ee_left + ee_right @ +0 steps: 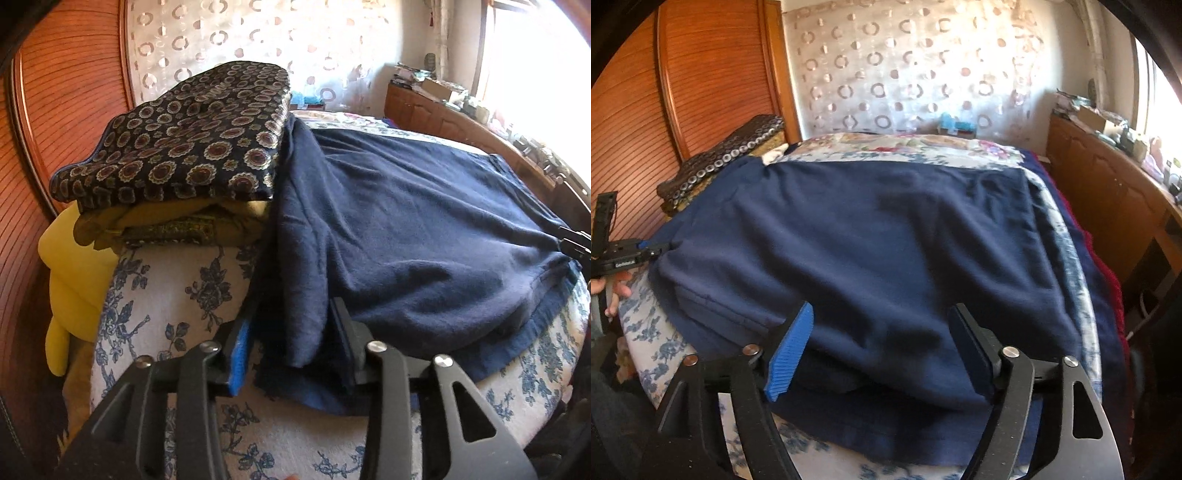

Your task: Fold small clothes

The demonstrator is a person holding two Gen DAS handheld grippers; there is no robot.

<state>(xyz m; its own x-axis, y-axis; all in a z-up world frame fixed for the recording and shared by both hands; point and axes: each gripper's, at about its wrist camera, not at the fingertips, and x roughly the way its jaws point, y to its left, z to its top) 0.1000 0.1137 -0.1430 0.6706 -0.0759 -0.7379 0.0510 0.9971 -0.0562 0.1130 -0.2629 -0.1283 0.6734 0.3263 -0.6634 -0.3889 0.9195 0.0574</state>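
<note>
Navy garment (871,258) lies flat, long axis across the bed (192,280). My left gripper (291,343) pinches its edge; right gripper (882,350) wide open over the hem. Folded stack (184,147) beside the garment.

It was a home bedroom. A floral bedspread (646,332) covered the bed, beside a wooden wardrobe (713,74) and patterned curtain (905,74).

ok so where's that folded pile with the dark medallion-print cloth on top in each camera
Left wrist view: the medallion-print pile fills the upper left, close up, touching the navy garment's left edge.
Right wrist view: the same pile sits small at the left, beyond the garment's far corner.
Shared landmark: the circle-patterned curtain behind the bed.
</note>
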